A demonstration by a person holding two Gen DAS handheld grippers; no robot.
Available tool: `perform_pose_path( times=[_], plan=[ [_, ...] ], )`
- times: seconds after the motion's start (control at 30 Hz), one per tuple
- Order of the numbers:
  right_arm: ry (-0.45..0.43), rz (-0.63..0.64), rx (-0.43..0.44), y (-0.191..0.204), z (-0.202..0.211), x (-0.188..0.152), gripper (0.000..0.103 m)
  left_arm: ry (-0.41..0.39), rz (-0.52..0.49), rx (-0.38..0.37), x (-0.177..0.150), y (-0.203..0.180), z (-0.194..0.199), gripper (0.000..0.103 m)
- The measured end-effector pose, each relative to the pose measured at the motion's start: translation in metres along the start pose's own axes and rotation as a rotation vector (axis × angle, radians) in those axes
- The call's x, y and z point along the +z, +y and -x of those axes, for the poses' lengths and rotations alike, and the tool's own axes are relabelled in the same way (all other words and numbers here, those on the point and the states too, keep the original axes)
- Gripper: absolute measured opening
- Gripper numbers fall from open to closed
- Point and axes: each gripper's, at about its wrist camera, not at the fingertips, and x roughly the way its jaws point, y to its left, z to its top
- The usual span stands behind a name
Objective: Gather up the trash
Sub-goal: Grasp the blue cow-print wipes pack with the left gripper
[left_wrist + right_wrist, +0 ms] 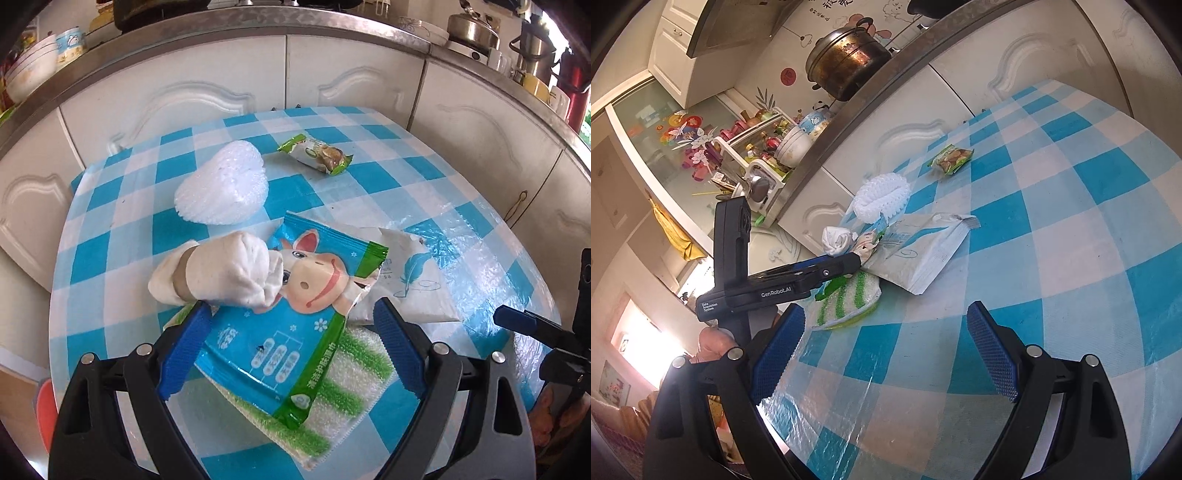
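The worktop [480,266], checked blue and white, fills both views. In the middle of the left view lies a pile: a green-striped cloth [351,376], a white pouch [417,280], a blue wipes packet [280,332], a rolled white sock [229,269]. The left gripper [291,354] hangs over the packet, jaws wide, gripping nothing. The right gripper [886,354], jaws wide, holds nothing. Farther up: a white foam net [221,184], then a snack wrapper [317,153].

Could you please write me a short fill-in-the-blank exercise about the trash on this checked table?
1. The blue wet-wipe packet lies on top of a green-and-white striped ____.
2. The left tool straddles that packet with its jaws ____.
3. The rolled white cloth rests on the packet's ____ face.
4. The small snack wrapper lies ____ from the pile.

Missing words: cloth; open; cartoon; apart
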Motion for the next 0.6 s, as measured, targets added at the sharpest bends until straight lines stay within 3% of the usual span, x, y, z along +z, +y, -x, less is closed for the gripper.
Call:
perform_pose_path(
  times=[0.2, 0.4, 0.53, 0.6],
  plan=[
    [0.013, -0.001, 0.011, 0.000, -0.002, -0.001, 0.089, 0.001, -0.079, 0.009, 0.006, -0.006, -0.014, 0.090],
    [0.015, -0.010, 0.010, -0.002, -0.002, -0.002, 0.089, -0.009, -0.009, -0.039, 0.007, 0.006, -0.020, 0.089],
    [0.017, -0.012, 0.012, -0.003, -0.003, -0.003, 0.089, -0.039, 0.007, -0.019, 0.002, 0.004, -0.017, 0.082],
    [0.019, -0.007, 0.009, -0.003, -0.004, -0.003, 0.089, -0.054, 0.028, -0.014, 0.000, 0.006, -0.014, 0.071]
  ],
)
